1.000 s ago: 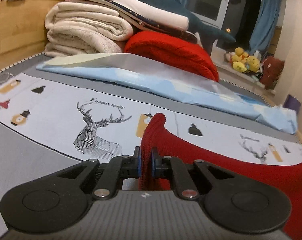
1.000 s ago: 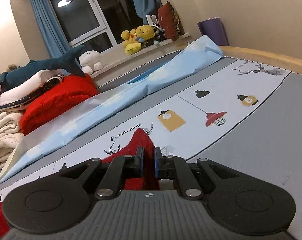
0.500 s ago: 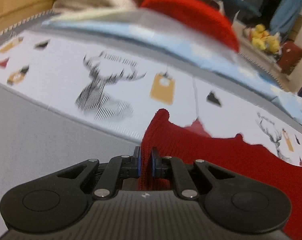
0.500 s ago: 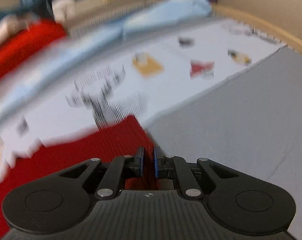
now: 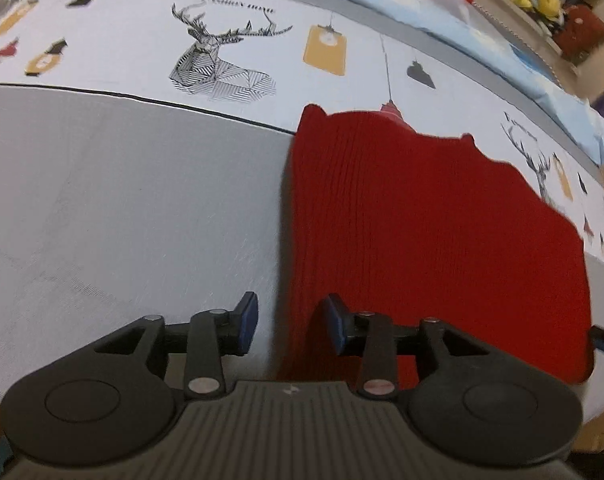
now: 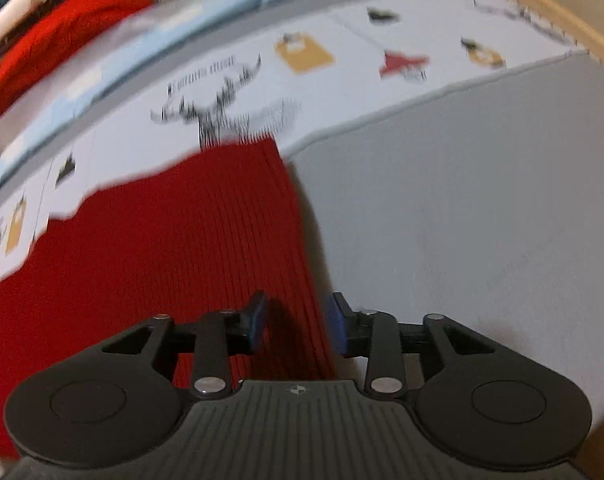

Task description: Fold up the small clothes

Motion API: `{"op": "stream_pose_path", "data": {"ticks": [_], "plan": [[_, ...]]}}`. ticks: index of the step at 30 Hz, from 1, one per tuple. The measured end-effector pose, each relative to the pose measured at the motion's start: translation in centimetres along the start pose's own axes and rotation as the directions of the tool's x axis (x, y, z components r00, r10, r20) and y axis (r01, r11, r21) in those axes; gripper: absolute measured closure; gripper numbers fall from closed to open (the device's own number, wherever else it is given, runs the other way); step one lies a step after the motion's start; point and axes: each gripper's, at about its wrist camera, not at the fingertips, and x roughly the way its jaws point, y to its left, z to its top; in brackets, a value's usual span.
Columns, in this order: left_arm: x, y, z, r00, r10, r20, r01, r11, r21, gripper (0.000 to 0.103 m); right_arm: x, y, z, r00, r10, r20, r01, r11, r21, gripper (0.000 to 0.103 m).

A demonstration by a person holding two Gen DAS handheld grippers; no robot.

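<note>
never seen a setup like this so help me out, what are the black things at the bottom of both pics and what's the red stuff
The black shapes are two hand-held grippers; a person carries one in each hand, and there is no robot arm. Each picture comes from a camera on a gripper, looking forward along its two blue-tipped fingers.

The left gripper and the right gripper are both open and hold nothing. The red stuff is one knit garment lying flat on a bed; each gripper sits over one of its side edges, the left edge in the left view, the right edge in the right view. Under it is a sheet, grey near the cameras and white with deer and lamp prints further back. The right view is blurred.
</note>
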Motion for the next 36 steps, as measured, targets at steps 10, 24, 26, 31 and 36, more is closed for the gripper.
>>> {"op": "stream_pose_path", "data": {"ticks": [10,24,26,31,36], "plan": [[0.8,1.1,-4.0,0.995,-0.083,-0.048,0.082,0.997,-0.011,0.059,-1.5,-1.7,-4.5,1.0,0.025,-0.013,-0.025,1.0,0.004,0.062],[0.7,1.5,-6.3,0.991,-0.072,-0.11,0.078,0.996,0.047,0.087,-2.6,-2.7,-5.1,1.0,0.023,0.012,-0.023,1.0,0.013,0.091],[1.1,0.9,-6.4,0.992,-0.043,-0.118,0.052,0.996,0.078,0.085,-1.7,-2.5,-5.2,1.0,-0.008,-0.028,0.008,1.0,0.015,0.09],[-2.3,0.4,-5.5,0.994,-0.043,0.105,0.035,0.996,0.081,0.08,-4.2,-1.7,-4.4,0.988,-0.086,0.13,0.089,0.996,-0.017,0.084],[-2.1,-2.7,-5.9,0.99,-0.099,0.104,0.079,0.98,0.185,0.08,-5.2,-0.7,-4.0,0.979,-0.021,0.203,0.044,0.992,-0.114,0.081]]}}
